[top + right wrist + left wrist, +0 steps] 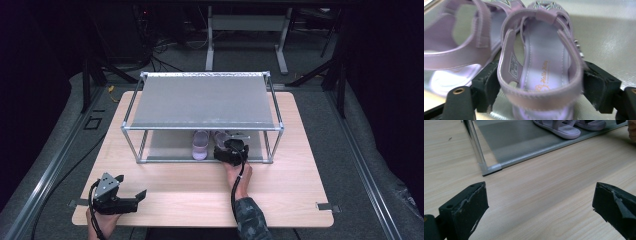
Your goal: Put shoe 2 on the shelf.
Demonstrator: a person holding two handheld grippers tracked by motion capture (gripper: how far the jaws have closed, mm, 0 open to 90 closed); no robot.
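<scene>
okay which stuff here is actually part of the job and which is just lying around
In the job: right gripper, its jaws around the heel of a lilac sandal; the second lilac sandal beside it; the metal shoe rack, both sandals on its lower shelf.

Idle: left gripper, open over the wooden table.

2 pale lilac strapped sandals (541,62), the nearer insole printed with small orange script, sit on a matte grey metal shelf rack (200,102) with silver tubes. Light wood-grain surface (200,195); black tongs (541,207).
</scene>
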